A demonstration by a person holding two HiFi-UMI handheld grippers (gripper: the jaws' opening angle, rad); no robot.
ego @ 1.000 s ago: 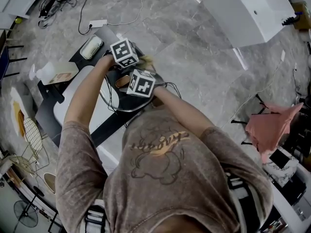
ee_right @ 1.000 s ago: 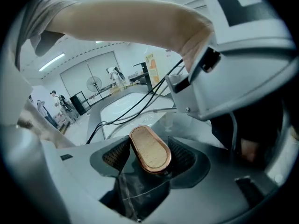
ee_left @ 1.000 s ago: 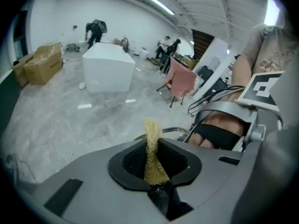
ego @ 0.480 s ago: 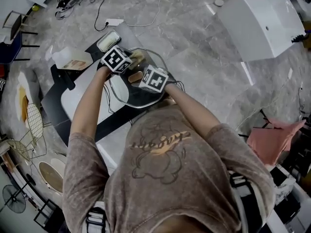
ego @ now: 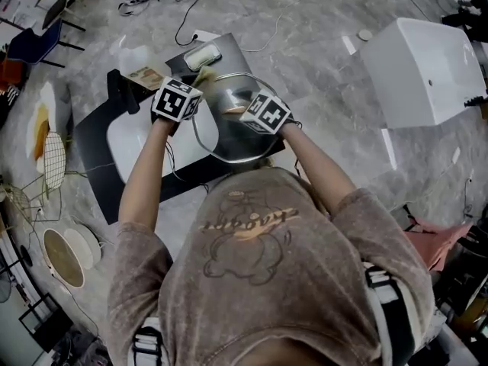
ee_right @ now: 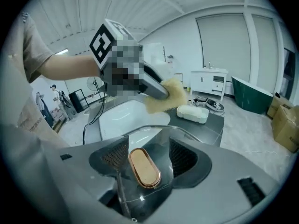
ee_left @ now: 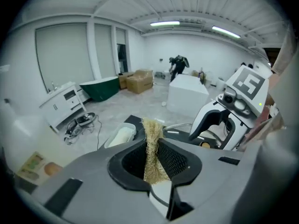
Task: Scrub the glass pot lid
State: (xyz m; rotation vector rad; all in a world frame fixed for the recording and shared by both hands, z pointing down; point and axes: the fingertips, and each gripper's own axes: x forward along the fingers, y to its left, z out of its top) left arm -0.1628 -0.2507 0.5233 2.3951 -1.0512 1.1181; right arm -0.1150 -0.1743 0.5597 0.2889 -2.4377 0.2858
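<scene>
A grey marble floor (ego: pixel 320 44) is seen below, with a low black table (ego: pixel 91 151) carrying a white basin (ego: pixel 130 139). Over the basin's right edge the glass lid (ego: pixel 232 145) is held tilted by the right gripper (ee_right: pixel 147 164), whose jaws are clamped on either side of the oval knob (ee_right: pixel 144 168), its long axis running along the jaws. The left gripper (ee_left: pixel 152 160) is closed on a straw-coloured scrubber (ee_left: pixel 152 141), which is poised just beyond the lid's far rim, apparently clear of the glass. The scrubber is judged to need bringing down and toward the person onto the glass.
</scene>
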